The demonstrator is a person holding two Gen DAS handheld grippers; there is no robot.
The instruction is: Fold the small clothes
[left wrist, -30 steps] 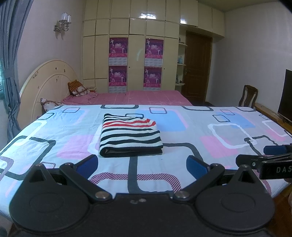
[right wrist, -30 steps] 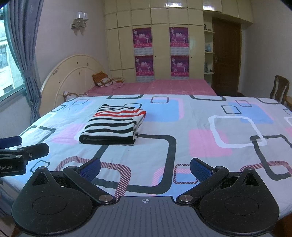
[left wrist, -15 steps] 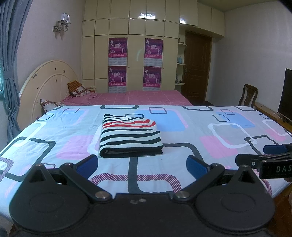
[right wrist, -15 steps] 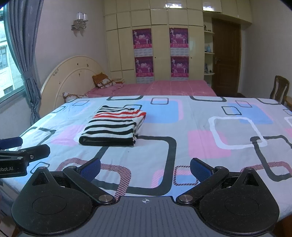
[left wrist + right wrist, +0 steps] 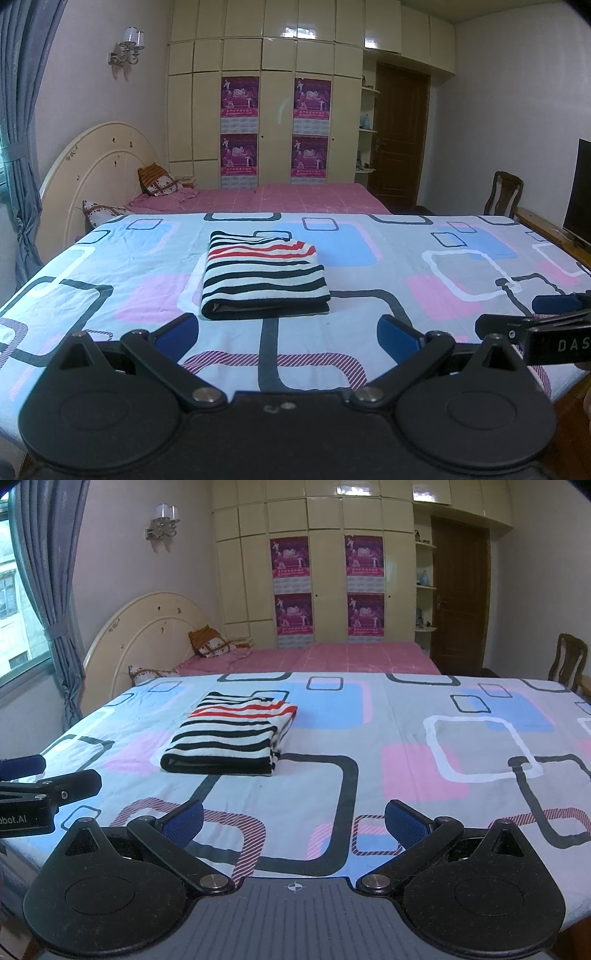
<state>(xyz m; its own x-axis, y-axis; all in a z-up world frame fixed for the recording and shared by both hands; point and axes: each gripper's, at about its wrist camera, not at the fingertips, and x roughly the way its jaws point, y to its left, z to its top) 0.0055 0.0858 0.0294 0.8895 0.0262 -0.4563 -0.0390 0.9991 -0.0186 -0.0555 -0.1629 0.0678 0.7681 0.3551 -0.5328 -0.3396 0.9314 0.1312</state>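
Observation:
A folded garment with black, white and red stripes (image 5: 264, 280) lies flat on the patterned sheet (image 5: 369, 295); it also shows in the right wrist view (image 5: 231, 734). My left gripper (image 5: 286, 334) is open and empty, held back near the front edge, a little short of the garment. My right gripper (image 5: 293, 821) is open and empty, to the right of the garment and nearer the front edge. The right gripper shows at the right edge of the left wrist view (image 5: 543, 325); the left gripper shows at the left edge of the right wrist view (image 5: 40, 786).
A second bed with a pink cover (image 5: 266, 197) and a round headboard (image 5: 96, 173) stand behind. A wooden chair (image 5: 504, 194) and a dark screen (image 5: 580, 192) are at the right. A curtain (image 5: 18, 147) hangs at the left.
Both grippers drifted very slightly; the garment has not moved and both grippers stay open.

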